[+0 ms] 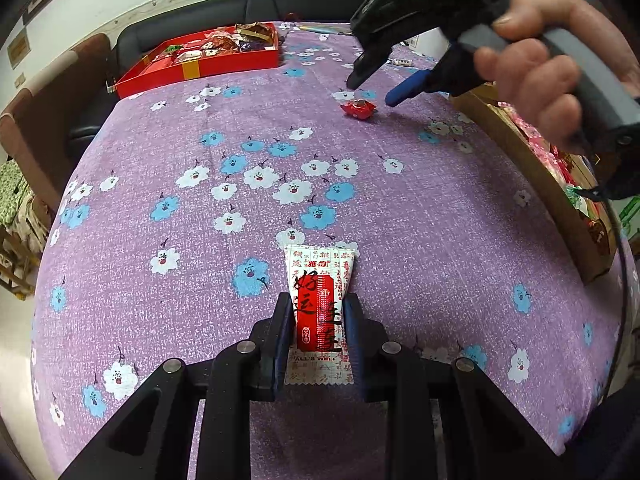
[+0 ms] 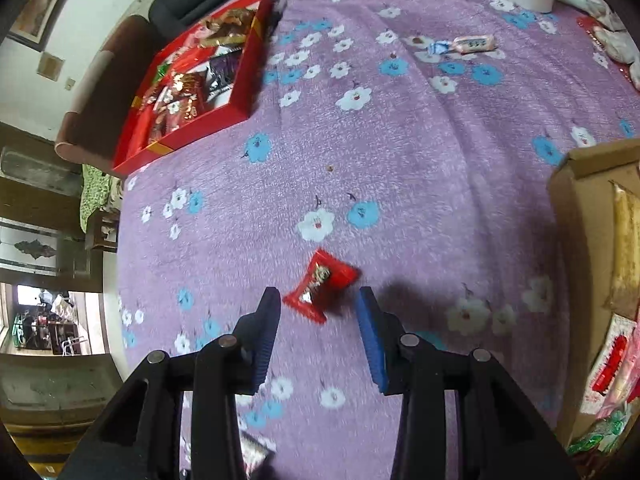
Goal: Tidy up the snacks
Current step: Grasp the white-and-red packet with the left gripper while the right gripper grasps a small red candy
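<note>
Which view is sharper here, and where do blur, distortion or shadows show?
Left wrist view: sharp; print on the white-and-red packet in the left gripper is legible, though fisheye bends the tablecloth edges. Right wrist view: motion-blurred; the red candy ahead of the right gripper is smeared, with a soft shadow beside the blue finger.

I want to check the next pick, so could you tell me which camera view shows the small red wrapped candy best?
The right wrist view: the red candy lies large just ahead of the open right gripper, though slightly blurred. The left wrist view shows it small and far off, beneath that gripper's fingertips.
</note>
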The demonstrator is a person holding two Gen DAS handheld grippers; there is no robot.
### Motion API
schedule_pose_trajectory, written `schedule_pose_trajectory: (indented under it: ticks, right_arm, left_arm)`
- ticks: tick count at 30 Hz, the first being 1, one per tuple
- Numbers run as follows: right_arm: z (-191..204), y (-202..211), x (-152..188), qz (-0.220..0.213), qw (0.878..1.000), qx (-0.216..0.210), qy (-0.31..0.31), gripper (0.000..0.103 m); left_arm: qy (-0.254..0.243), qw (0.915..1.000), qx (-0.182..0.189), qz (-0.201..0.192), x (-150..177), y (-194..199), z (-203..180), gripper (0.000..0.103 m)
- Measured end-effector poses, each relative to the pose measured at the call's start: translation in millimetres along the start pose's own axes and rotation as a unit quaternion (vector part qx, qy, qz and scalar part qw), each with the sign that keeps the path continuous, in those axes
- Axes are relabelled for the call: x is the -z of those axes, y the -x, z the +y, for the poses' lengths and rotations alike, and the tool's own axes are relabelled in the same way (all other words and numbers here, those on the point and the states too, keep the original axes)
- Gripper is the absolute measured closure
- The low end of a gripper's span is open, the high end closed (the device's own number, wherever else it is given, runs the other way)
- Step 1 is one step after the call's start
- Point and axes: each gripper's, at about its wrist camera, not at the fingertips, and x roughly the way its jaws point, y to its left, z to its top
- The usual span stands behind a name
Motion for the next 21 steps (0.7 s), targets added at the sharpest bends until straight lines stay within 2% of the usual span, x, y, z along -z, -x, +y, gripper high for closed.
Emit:
schedule_pose_trajectory:
  ticks: [3, 8, 9, 14, 21]
  right_arm:
    - [5.7, -11.8, -4.2, 0.009, 1.000, 0.013, 0.000, 0.066]
    - [20.0, -21.1, -2.3, 0.002, 0.997, 0.063, 0.042, 0.087]
    - [22.3, -21.2, -1.4, 0.001, 0.996, 0.065, 0.054, 0.087]
    - [16.8, -3.6, 18.6, -0.011, 0.995, 0.039, 0.088, 0.087]
    - [0.3, 21.5, 84.8, 0.000, 0.993, -0.010, 0.121, 0.087]
  left_arm:
    - [-0.003, 1.0000, 0.001, -0.002, 0.7, -0.1, 0.8, 0.077]
    - [-0.007, 1.0000, 0.004, -0.004, 1.2, 0.3, 0.3, 0.077]
    - [-0.006, 1.0000, 0.005, -0.004, 1.3, 0.2, 0.5, 0.077]
    - [0.003, 0.9999, 0.008, -0.008, -0.5, -0.1, 3.2, 0.077]
    - [0.027, 0.9995, 0.014, -0.008, -8.2, -3.5, 5.9, 0.077]
